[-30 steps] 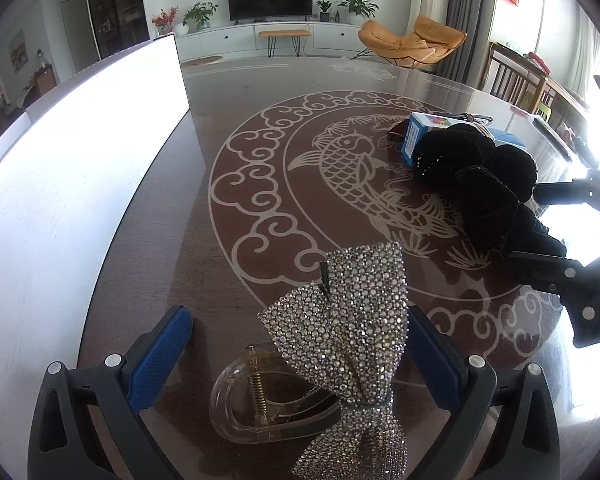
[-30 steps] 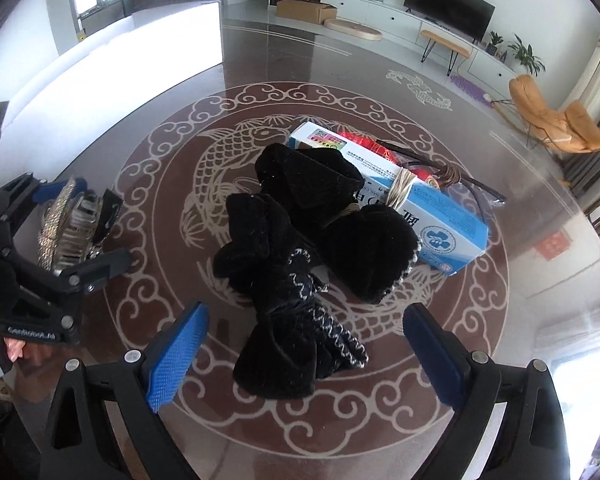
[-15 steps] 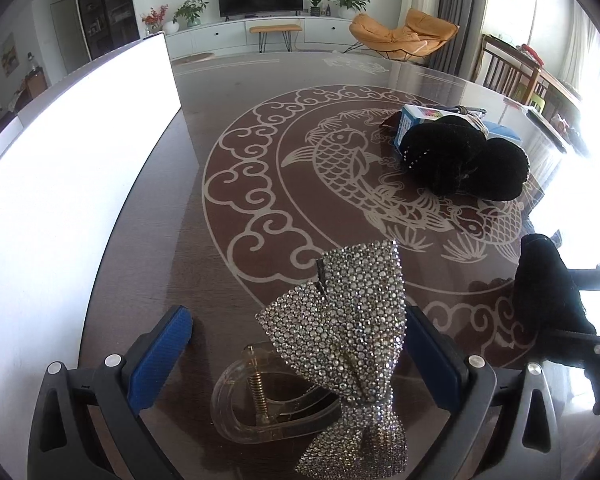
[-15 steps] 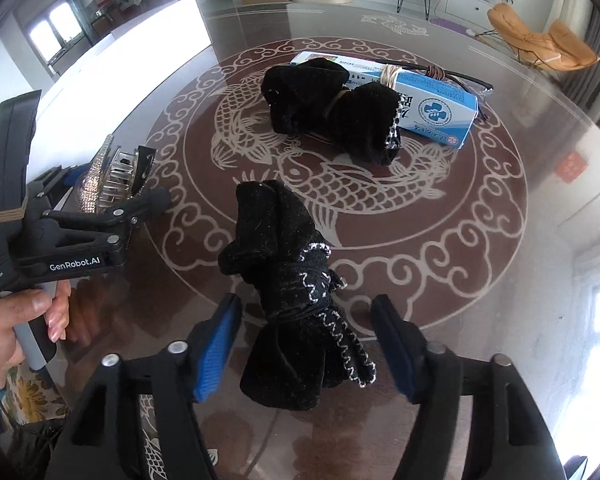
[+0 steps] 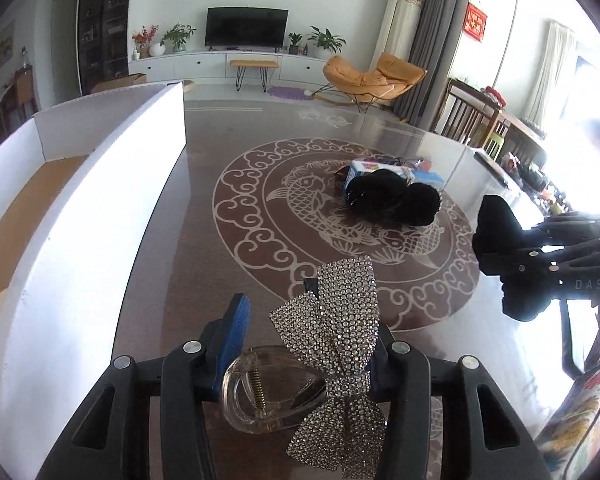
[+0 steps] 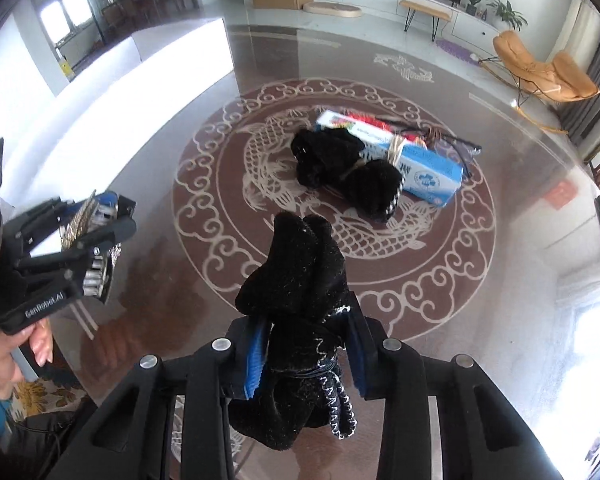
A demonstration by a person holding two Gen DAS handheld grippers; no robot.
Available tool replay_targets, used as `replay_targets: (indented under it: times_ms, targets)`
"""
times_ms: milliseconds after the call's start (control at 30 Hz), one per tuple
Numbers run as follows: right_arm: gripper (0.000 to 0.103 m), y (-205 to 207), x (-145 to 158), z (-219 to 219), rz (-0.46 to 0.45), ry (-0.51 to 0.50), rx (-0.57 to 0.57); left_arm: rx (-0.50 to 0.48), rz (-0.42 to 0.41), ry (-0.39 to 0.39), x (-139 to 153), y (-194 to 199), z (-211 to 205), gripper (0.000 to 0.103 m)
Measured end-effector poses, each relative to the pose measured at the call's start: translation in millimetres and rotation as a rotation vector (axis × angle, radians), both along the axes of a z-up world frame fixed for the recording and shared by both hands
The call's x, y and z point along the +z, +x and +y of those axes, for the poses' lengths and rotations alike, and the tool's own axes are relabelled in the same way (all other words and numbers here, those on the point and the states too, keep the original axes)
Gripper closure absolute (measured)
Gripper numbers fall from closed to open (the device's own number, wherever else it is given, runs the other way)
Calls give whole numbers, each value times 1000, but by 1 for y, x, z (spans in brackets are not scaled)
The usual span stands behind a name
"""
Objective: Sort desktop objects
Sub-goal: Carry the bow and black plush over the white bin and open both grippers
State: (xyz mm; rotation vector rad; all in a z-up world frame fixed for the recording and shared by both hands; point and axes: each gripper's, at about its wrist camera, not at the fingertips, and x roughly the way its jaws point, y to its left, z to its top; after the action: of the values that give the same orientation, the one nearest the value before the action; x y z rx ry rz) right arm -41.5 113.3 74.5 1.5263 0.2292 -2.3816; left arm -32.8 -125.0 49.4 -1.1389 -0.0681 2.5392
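My left gripper [image 5: 306,338] is shut on a rhinestone bow hair clip [image 5: 336,344] with a clear plastic clamp, held above the table. It also shows at the left of the right wrist view [image 6: 88,248]. My right gripper [image 6: 306,354] is shut on a black velvet bow [image 6: 300,304] and holds it above the table; the bow also shows at the right of the left wrist view [image 5: 500,240]. A second black velvet bow [image 6: 348,176] lies on the table's fish pattern, against a blue and white box [image 6: 412,160].
A white open cardboard box [image 5: 80,208] stands along the table's left side, its brown floor visible. Glasses and a red item [image 6: 432,136] lie behind the blue box. The round dark table [image 6: 500,280] has a glass top; chairs stand beyond its far right edge.
My right gripper closed on the nearer black bow and lifted it off the table. My left gripper closed on the rhinestone clip and rose, so the white box's inside now shows.
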Motion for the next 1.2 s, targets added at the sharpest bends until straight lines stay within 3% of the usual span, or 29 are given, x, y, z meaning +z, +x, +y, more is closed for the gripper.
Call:
replay_targets:
  times_ms: [167, 333, 500, 600, 733, 767, 800, 833, 867, 900, 933, 1033, 1133, 1200]
  targets:
    - [68, 1, 61, -60, 111, -108, 63, 66, 79, 140, 64, 33, -52, 54]
    - [68, 1, 102, -166, 176, -247, 201, 211, 134, 56, 97, 36, -139, 54]
    - [67, 13, 99, -274, 182, -345, 371, 390, 35, -42, 75, 18, -228, 54]
    - [67, 15, 76, -323, 137, -338, 435, 457, -35, -90, 54, 9, -264, 54]
    - [66, 12, 32, -363, 51, -320, 485, 487, -131, -94, 25, -4, -286, 54]
    - [65, 12, 22, -369, 40, -313, 484, 498, -146, -96, 20, -6, -288, 54]
    - [58, 11, 13, -374, 26, -309, 478, 508, -160, -97, 15, -8, -290, 53]
    - [40, 8, 4, -376, 0, -313, 472, 516, -168, -93, 11, -10, -291, 49]
    - [30, 6, -3, -376, -21, -317, 461, 527, -171, -90, 8, -10, -292, 43]
    - [21, 4, -6, -373, -24, -325, 444, 547, -169, -94, 8, -10, -292, 26]
    - [21, 5, -5, -369, -7, -338, 427, 572, -155, -101, 9, -9, -293, 18]
    - [18, 9, 9, -344, 80, -370, 394, 615, -108, -116, 15, -6, -293, 17]
    - [5, 16, 29, -308, 211, -385, 343, 631, -57, -108, 22, 1, -289, 17]
    - [2, 17, 38, -281, 288, -388, 299, 627, -18, -103, 28, 8, -281, 17]
